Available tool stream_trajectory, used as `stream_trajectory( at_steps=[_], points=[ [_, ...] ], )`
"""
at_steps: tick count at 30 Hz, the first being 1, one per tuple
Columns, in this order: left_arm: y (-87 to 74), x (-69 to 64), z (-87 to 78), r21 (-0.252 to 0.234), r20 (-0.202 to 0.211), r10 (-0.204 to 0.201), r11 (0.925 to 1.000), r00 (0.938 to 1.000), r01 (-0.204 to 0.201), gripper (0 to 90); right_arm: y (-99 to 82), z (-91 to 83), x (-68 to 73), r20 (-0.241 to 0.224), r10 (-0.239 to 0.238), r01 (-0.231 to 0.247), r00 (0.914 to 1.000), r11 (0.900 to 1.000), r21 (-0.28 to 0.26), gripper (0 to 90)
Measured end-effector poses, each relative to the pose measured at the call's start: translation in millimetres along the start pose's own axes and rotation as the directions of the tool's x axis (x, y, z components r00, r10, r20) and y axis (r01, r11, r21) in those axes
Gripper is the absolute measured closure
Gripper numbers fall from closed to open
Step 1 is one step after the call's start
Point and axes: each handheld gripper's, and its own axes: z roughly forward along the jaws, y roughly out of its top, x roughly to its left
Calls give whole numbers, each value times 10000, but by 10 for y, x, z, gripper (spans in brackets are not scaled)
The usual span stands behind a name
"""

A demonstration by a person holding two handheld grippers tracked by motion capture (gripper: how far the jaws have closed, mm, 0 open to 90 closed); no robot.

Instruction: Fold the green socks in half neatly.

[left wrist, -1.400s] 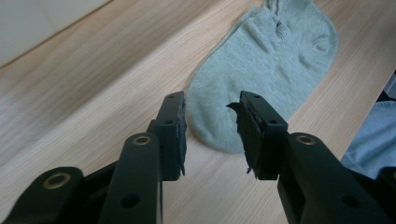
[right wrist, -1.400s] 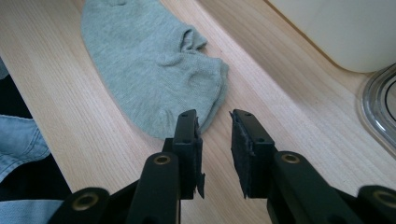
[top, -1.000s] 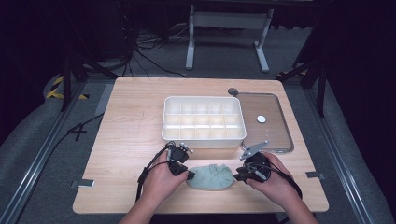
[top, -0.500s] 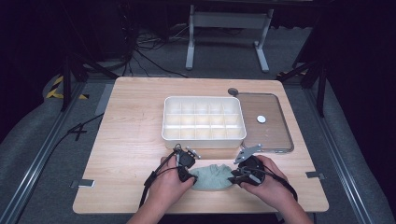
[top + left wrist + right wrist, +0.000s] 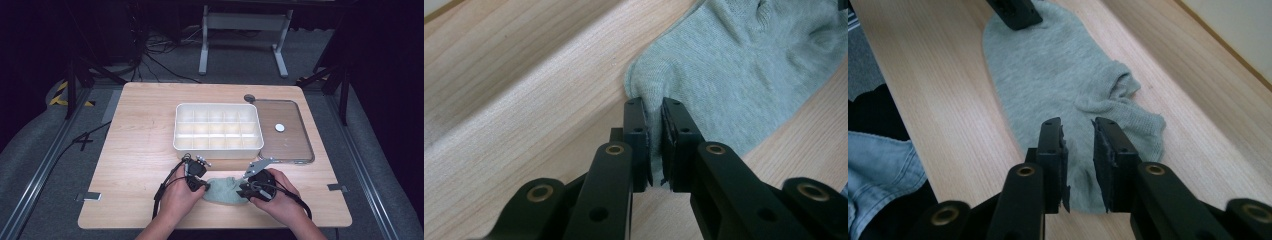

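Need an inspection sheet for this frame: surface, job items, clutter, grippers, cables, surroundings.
Surface: light wooden table, bare grain, no spills seen.
Job's things: pale grey-green knit sock lying flat near the front edge, between the hands.
Clutter: white plastic compartment tray, compartments look empty; clear rounded lid with a white knob beside it, at the table's right.
Grippers: left gripper has just been closing, pinches the sock's end fabric. Right gripper has just been closing, jaws straddle the sock's other end with a gap, pads not pressing.
Cables: black cable trails from the left gripper; loose cables on the floor behind.
Surroundings: dark room, grey floor, metal stand at the back.
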Motion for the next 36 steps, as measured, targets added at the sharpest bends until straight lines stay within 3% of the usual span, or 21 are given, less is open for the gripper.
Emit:
stream_trajectory(
  at_steps=[5,7,11,16,20,24,32,35,36],
  points=[
    [-5,-43,-22,-21,-180,109,9999,9998,-110,827,30,34,21,-119,217,-223,9997,9983,-540,826],
    [-8,-54,-21,3,-224,169,9999,9996,-169,827,82,108,104,-461,66,-101,9989,9971,-753,866],
    [-14,-62,-21,3,-251,229,9997,9994,-229,828,134,251,208,-363,-399,374,9985,9972,-654,888],
    [-9,-74,-37,-5,-227,342,9994,9992,-343,829,94,409,236,-284,-522,517,9982,9985,-203,897],
    [-6,-85,-64,-151,-168,356,9992,9992,-359,829,63,412,217,-427,-374,359,9984,9988,-341,900],
    [-2,-103,-98,-201,-111,349,9992,9993,-351,829,59,413,246,-220,-763,755,9968,9966,-332,900],
    [3,-127,-150,-263,41,421,9988,9991,-419,826,53,414,242,-212,-814,805,9965,9960,-377,900],
    [-9,-87,-146,-184,219,294,9994,9993,-290,795,51,416,256,-149,-915,908,9957,9951,-393,900],
    [-17,-69,-139,-82,272,170,9998,9995,-168,738,49,415,258,-131,-939,933,9955,9949,-392,900]
  ],
)
